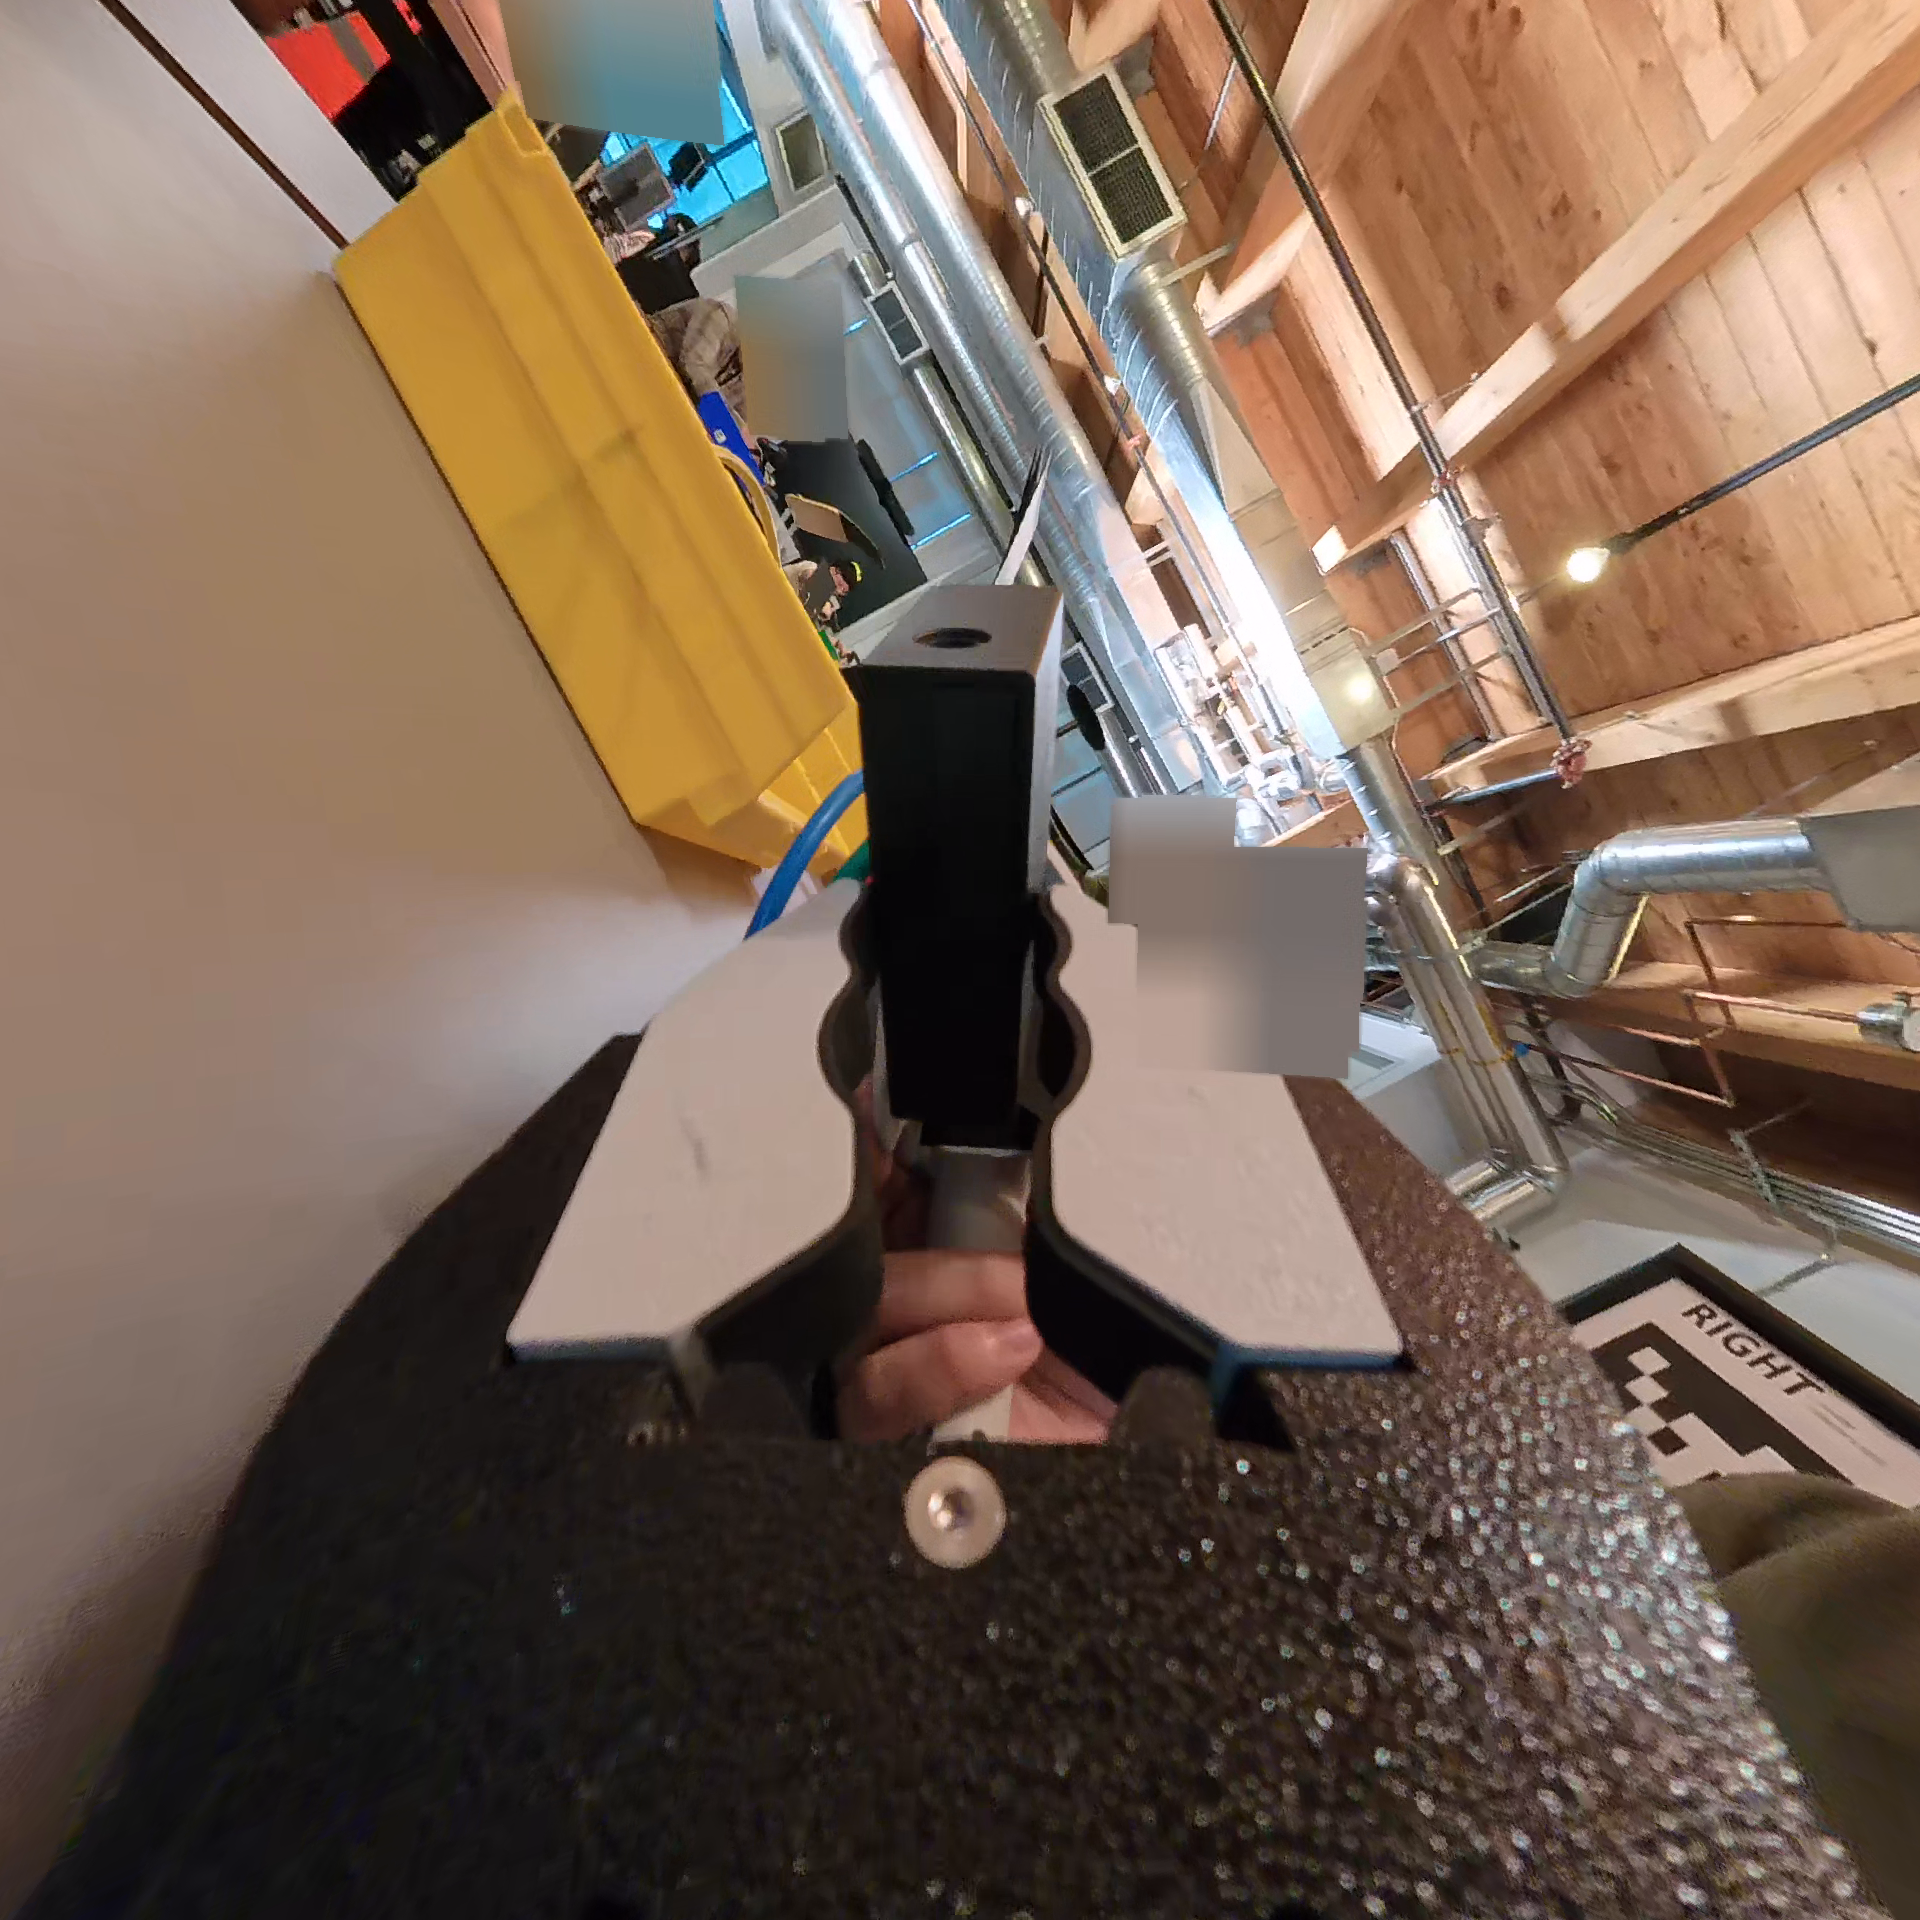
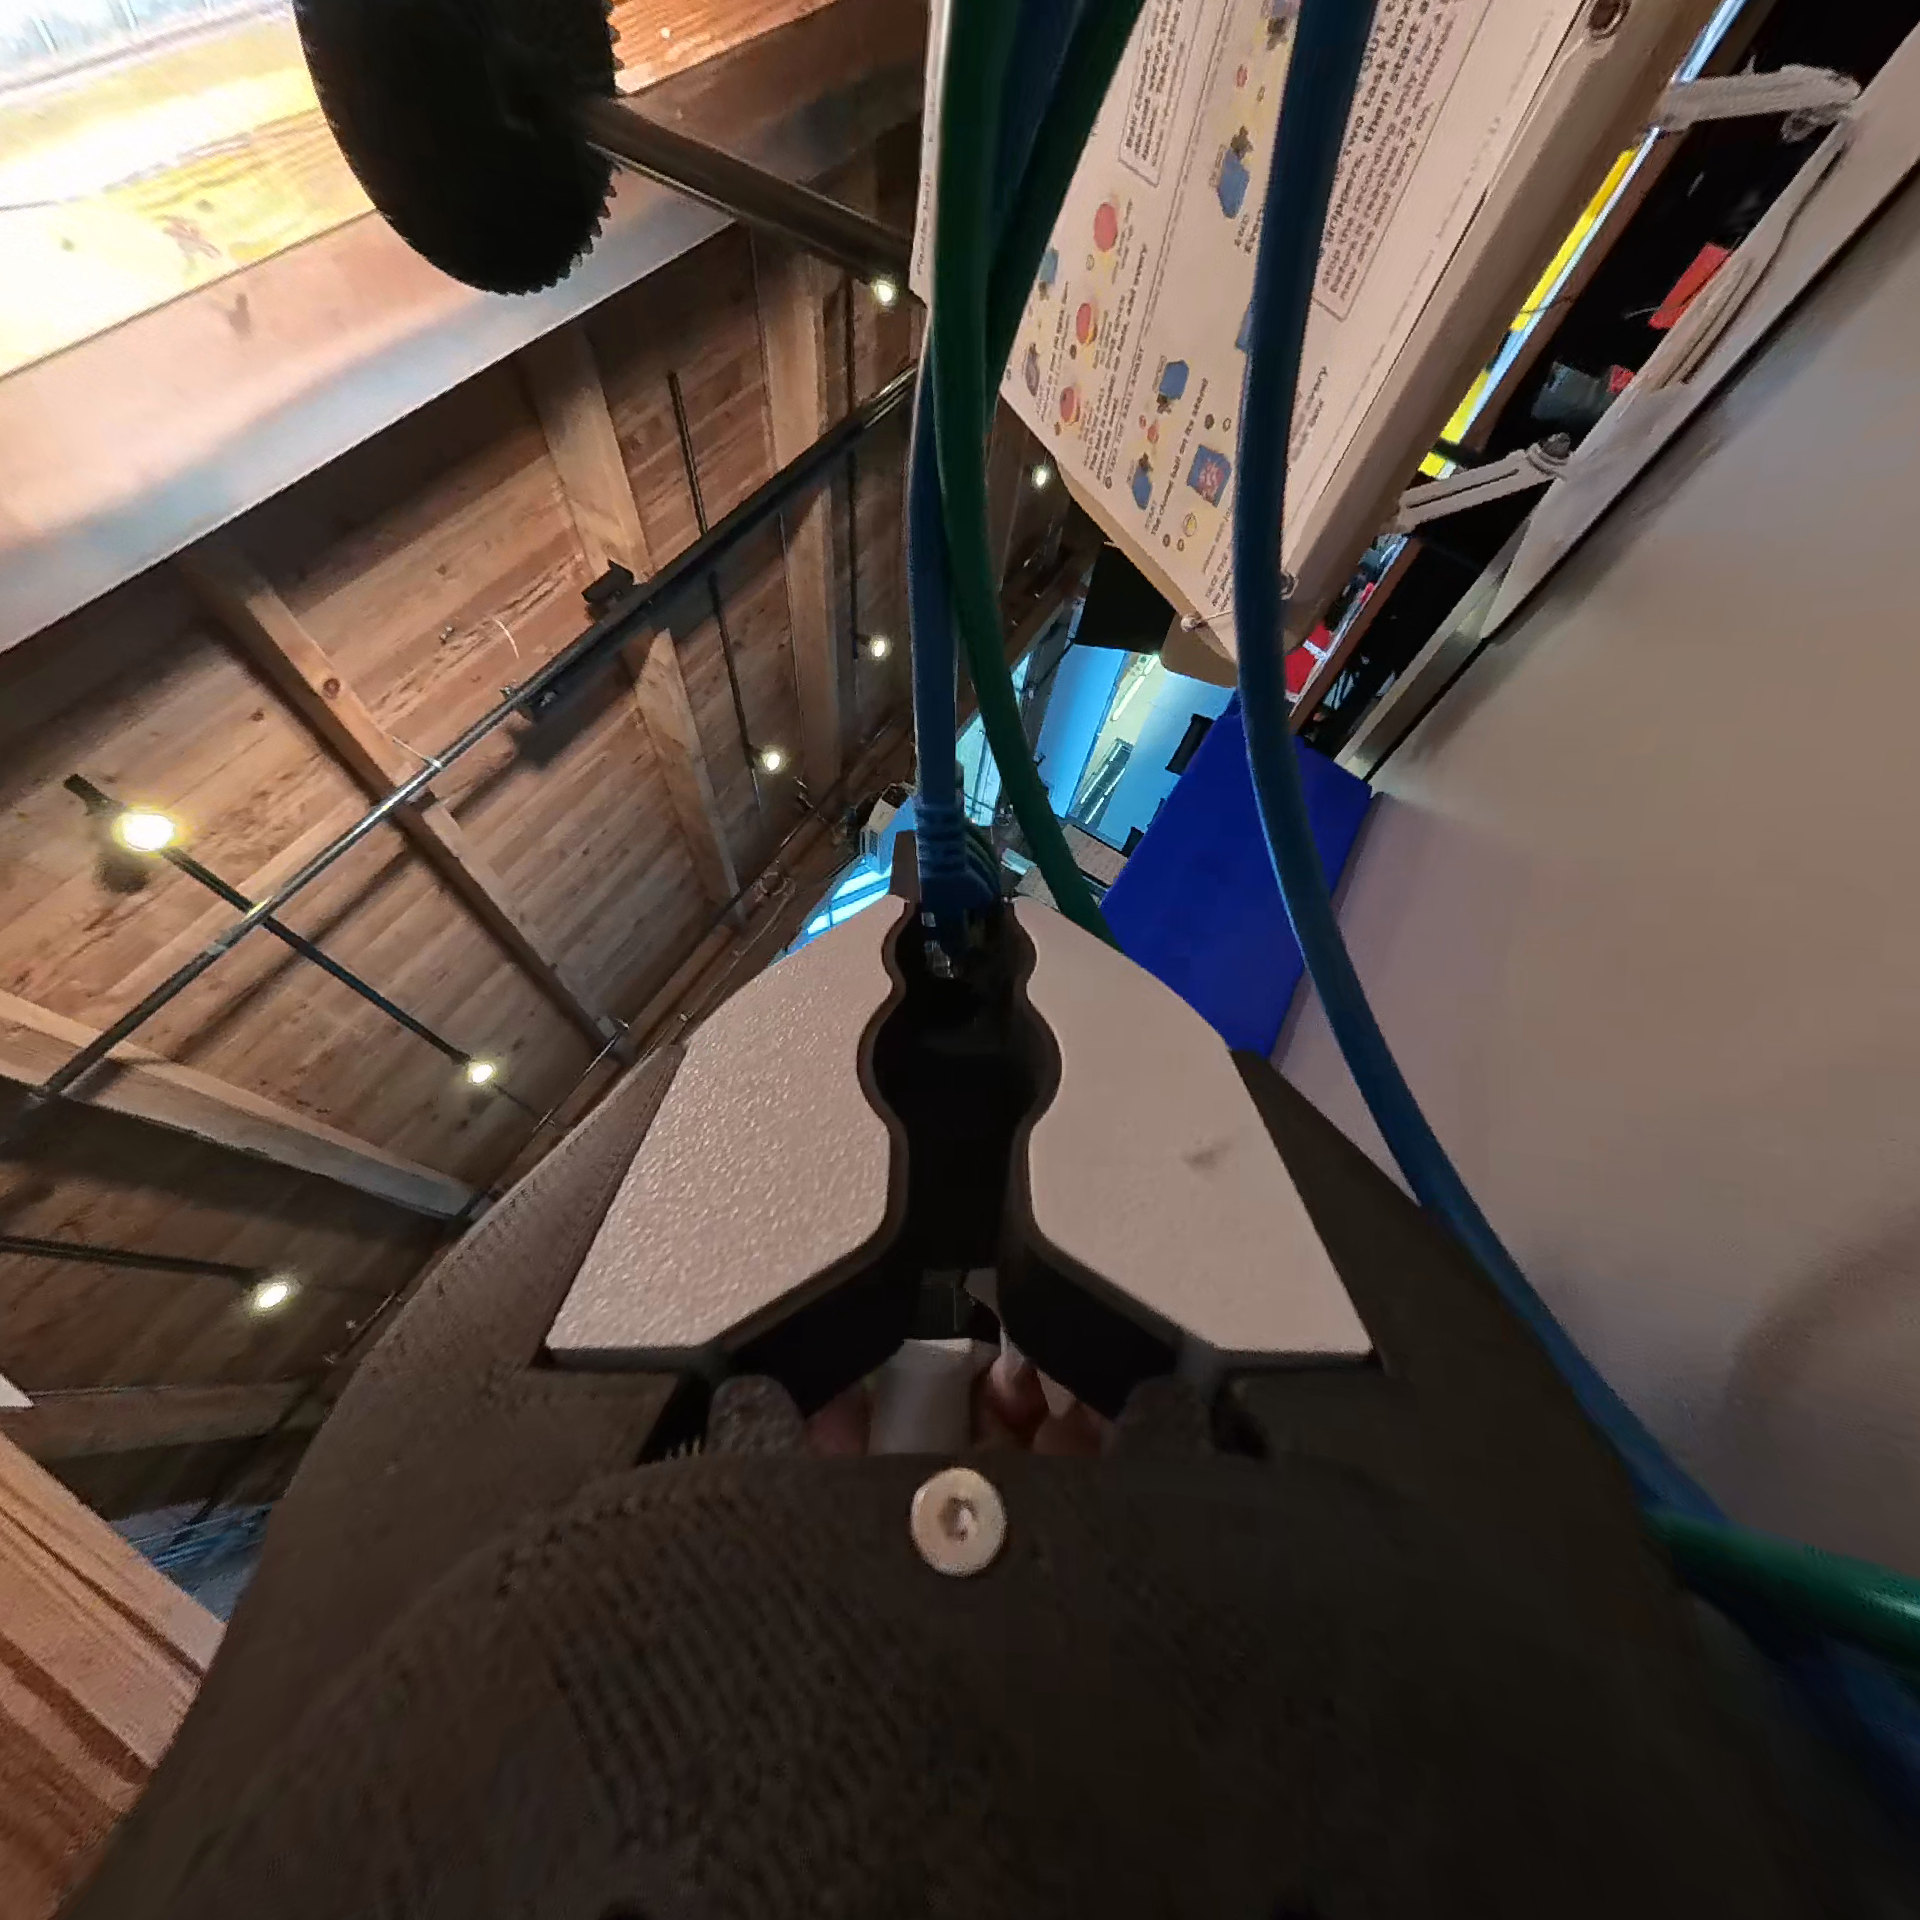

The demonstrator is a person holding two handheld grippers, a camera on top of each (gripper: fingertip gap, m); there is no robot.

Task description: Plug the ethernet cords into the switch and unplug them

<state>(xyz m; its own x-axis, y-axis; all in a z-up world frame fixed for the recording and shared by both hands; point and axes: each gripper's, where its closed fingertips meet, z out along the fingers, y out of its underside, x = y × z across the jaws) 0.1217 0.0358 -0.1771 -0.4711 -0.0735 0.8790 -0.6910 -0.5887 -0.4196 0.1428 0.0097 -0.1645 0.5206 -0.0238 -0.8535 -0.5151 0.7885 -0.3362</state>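
Left gripper (image 1: 951,935) clamps the black switch (image 1: 940,831), rigid, light, held by its body. Right gripper (image 2: 961,940) pinches the blue cord (image 2: 935,623) at its plug boot (image 2: 948,852); cable limp, latch likely fragile. Green cord (image 2: 987,623) hangs beside.

L gripper (image 1: 951,935) tilted up, jaws clamped on sth; R gripper (image 2: 961,935) tilted up, jaws pinched tight

Hand-held gripper (image 1: 951,997): black textured body, grey finger plates, silver screw.
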